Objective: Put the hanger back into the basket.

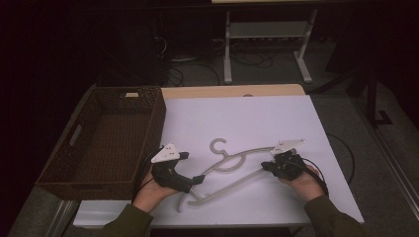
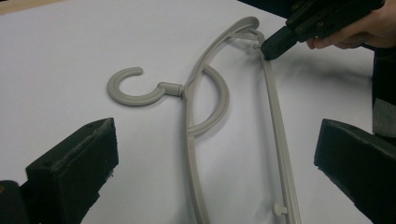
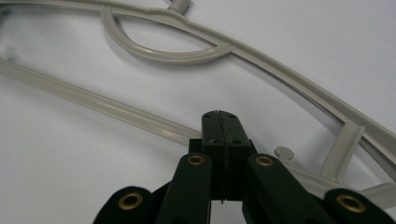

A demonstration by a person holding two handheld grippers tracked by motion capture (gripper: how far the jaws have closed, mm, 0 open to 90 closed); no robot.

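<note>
1. Grey hanger (image 1: 232, 165) lies flat mid-frame on the white desk (image 1: 257, 118).
2. Left gripper (image 1: 197, 179) jaws apart at its lower-left end.
3. Right gripper (image 1: 267, 165) jaws pressed together, touching the right tip.
4. Looks light, stiff, slippery plastic; best gripped on the thin bar.

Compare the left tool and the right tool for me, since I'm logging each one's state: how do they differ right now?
The left tool has its jaws spread wide, while the right tool has its jaws pressed together. The left tool sits at the hanger's lower left end with the hanger lying between its open jaws; the right tool sits at the hanger's right end, its tip over the lower bar. Both are black, hand-held, and low over the white table.
</note>
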